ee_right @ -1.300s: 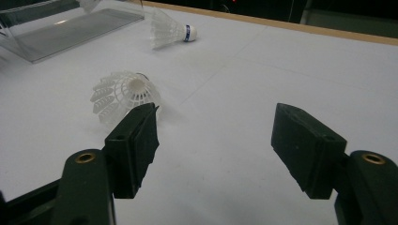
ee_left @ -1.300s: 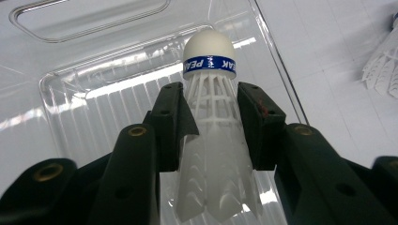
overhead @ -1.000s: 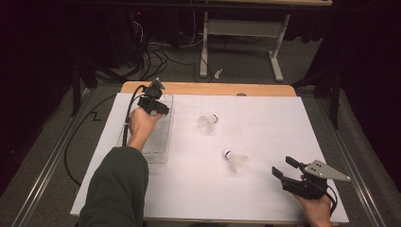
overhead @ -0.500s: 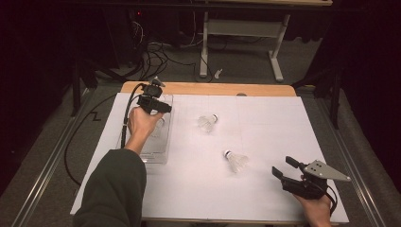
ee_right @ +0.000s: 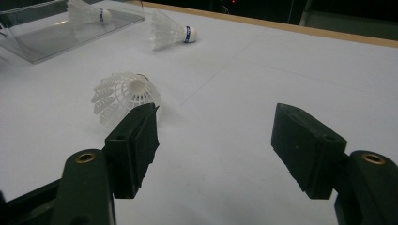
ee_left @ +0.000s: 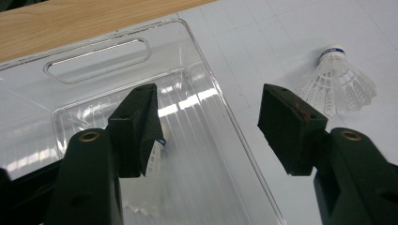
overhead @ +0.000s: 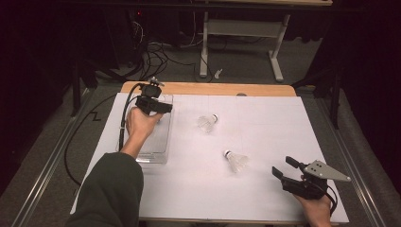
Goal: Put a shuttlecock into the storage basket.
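My left gripper (overhead: 163, 108) hangs over the clear plastic tray (overhead: 161, 142) at the table's left, its jaws just spread wide and empty above a white feathered shuttlecock (ee_left: 152, 159) lying in that tray. My right gripper (overhead: 283, 169) rests near right, jaws wide, holding nothing, beside a second white shuttlecock (overhead: 236, 161) on the white sheet (overhead: 265, 118).

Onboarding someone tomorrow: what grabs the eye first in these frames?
Two white shuttlecocks lie loose on the white sheet, one mid-table and one nearer the right gripper, whose jaws stand open. The left gripper hangs open over the clear plastic tray at the table's left, where a third shuttlecock already lies.
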{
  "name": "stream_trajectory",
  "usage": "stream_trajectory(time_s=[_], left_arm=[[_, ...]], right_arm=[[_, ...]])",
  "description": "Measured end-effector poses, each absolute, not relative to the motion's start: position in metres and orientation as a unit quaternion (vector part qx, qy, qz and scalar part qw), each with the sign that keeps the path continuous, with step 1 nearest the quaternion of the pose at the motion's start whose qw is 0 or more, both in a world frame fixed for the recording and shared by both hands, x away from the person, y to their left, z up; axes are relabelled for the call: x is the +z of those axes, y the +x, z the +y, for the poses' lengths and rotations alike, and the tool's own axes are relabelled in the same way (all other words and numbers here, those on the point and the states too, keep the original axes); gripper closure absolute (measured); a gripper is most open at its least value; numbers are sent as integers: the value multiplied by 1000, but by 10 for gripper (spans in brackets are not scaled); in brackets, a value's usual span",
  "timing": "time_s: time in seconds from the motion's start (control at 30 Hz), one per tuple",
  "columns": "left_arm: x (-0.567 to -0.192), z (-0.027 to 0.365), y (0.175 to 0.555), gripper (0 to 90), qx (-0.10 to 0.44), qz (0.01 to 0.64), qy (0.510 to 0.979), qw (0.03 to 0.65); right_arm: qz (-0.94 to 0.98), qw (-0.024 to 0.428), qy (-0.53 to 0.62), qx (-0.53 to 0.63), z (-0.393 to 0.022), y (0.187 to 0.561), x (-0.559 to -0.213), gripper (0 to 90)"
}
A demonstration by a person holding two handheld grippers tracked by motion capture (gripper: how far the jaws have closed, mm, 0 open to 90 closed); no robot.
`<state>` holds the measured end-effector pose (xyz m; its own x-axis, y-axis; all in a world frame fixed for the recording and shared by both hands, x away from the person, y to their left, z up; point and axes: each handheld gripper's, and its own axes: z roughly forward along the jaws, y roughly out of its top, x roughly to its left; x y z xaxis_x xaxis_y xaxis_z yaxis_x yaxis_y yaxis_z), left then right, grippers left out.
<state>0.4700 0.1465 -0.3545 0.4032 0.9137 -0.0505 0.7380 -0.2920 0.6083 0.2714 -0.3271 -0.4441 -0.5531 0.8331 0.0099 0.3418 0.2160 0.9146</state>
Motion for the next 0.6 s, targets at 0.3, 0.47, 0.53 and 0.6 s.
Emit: stream_trajectory(time_s=[0.3,0.47,0.53,0.6], left_arm=[[-348,148,457,393,161,511,787,305],[-346,148,447,393,166,503,786,318],[-346,149,446,394,166,502,786,321],[-346,151,442,394,164,501,784,327]], right_arm=[[737,255,398,483,-327,271,-444,326],[737,255,398,484,-327,271,-444,327],[737,255,398,484,-327,271,-444,326],[737,255,398,484,-327,271,-444,327]])
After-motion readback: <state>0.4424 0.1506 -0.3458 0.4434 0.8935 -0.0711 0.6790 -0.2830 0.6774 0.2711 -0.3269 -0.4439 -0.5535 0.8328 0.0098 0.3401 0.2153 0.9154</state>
